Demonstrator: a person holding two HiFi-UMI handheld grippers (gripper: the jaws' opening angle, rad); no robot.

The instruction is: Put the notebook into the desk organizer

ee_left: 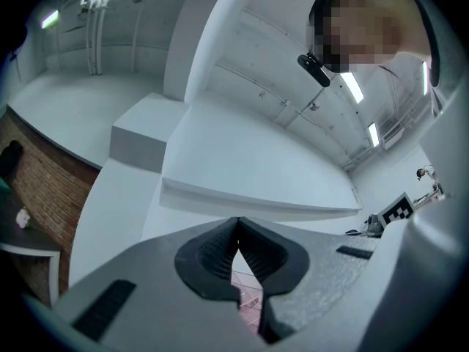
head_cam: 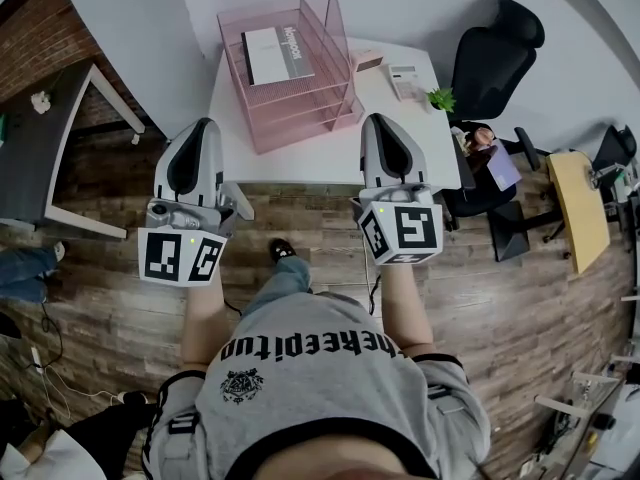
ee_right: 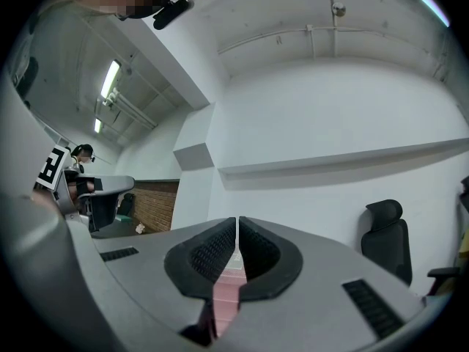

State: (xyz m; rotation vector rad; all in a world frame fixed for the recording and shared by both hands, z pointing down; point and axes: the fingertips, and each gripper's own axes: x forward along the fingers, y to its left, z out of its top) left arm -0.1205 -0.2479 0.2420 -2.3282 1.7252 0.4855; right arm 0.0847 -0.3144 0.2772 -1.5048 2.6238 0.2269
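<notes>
The notebook (head_cam: 273, 55) lies flat in the top tray of the pink desk organizer (head_cam: 300, 120), which stands at the back left of the white table (head_cam: 410, 143), against the wall. I touch neither of them.

My left gripper (head_cam: 206, 122) hangs just short of the table's near left corner, over the wooden floor (head_cam: 500, 298), its nose pointing forward at the organizer. In the left gripper view, the left gripper (ee_left: 237, 223) has its dark ribbed pads pressed together at the tips with nothing between them. Only a sliver of pink mesh shows through the gap lower down.

My right gripper (head_cam: 379, 118) reaches a little over the table's front edge, just right of the organizer and apart from it. In the right gripper view, the right gripper (ee_right: 237, 221) is also closed and empty, its pads separated by no more than a hairline, with pink again below them and the bare wall ahead.

Both of my forearms are stretched forward, roughly parallel and well apart. The marker cubes face up towards my head. A calculator (head_cam: 405, 82) and a small plant (head_cam: 441, 98) sit at the table's far right corner, with a black chair (head_cam: 495, 58) beyond them.
</notes>
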